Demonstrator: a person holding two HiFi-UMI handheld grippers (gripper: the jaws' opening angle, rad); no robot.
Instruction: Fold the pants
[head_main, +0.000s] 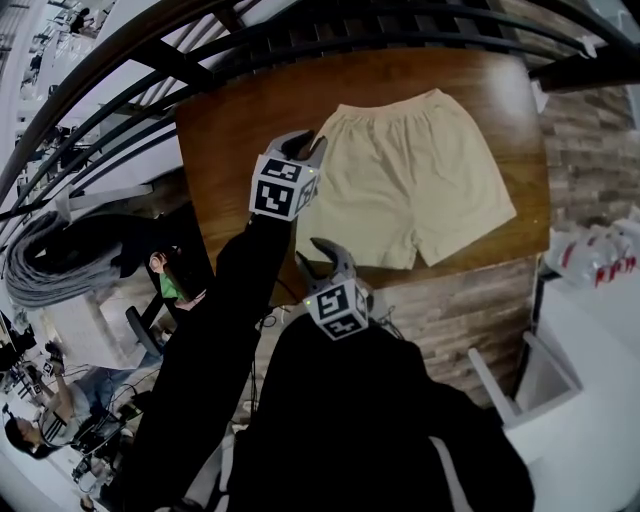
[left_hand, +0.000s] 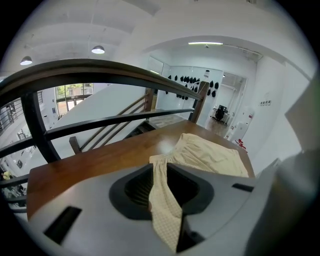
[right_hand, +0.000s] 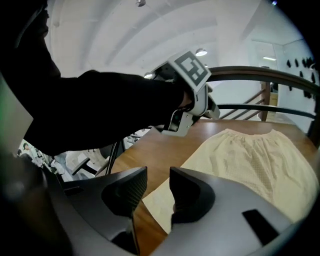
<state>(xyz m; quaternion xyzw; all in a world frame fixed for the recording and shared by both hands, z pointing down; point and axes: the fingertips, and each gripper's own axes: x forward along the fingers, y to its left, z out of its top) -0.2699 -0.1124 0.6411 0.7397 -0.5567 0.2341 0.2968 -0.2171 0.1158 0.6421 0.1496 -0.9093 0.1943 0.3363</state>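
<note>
one pants (head_main: 405, 180) | flat on table (head_main: 235, 135) | waistband far, legs near

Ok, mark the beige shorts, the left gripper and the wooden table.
beige shorts (head_main: 410, 175), head view, middle of the fabric.
left gripper (head_main: 305, 146), head view, midway between its fingertips, at the shorts' waistband corner.
wooden table (head_main: 235, 130), head view, bare top left of the shorts.

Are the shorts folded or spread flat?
Spread flat: the shorts lie open on the table, waistband and both legs visible, no fold across them.
</note>
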